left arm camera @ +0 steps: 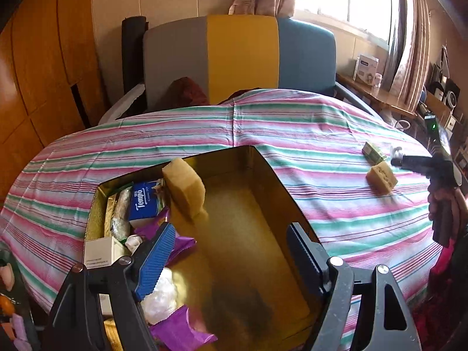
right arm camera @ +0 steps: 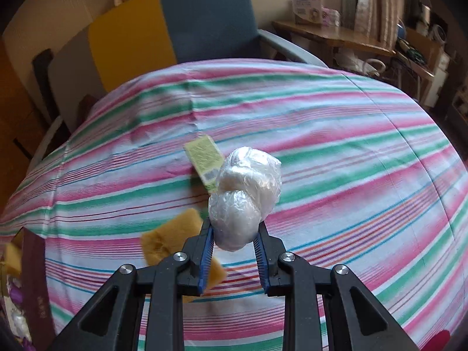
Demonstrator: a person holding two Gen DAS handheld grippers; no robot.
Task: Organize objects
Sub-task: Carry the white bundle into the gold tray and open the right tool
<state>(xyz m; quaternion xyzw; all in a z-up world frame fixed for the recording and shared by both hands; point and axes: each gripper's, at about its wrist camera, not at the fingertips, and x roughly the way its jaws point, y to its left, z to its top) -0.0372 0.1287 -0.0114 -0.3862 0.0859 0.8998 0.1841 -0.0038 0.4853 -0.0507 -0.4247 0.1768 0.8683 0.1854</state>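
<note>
My left gripper (left arm camera: 231,234) hangs open over a gold-lined box (left arm camera: 257,158), nothing between its fingers. In the box lie a yellow sponge (left arm camera: 184,187), a blue Tempo tissue pack (left arm camera: 144,203), purple wrappers (left arm camera: 181,333), a white plastic-wrapped bundle (left arm camera: 161,295) and a small white carton (left arm camera: 99,251). My right gripper (right arm camera: 234,228) is shut on a white plastic-wrapped bundle (right arm camera: 245,196), lifted above the striped cloth. Under it rest a second yellow sponge (right arm camera: 172,234) and a green packet (right arm camera: 203,158). From the left wrist view, that sponge (left arm camera: 381,177) and packet (left arm camera: 373,152) sit at the right, beside the right gripper (left arm camera: 395,162).
A striped cloth (right arm camera: 351,146) covers the round table. Behind it stands a grey, yellow and blue chair (left arm camera: 242,58). A wooden shelf (right arm camera: 330,35) with a white box lies at the back right. The box's edge (right arm camera: 32,278) shows at the right wrist view's lower left.
</note>
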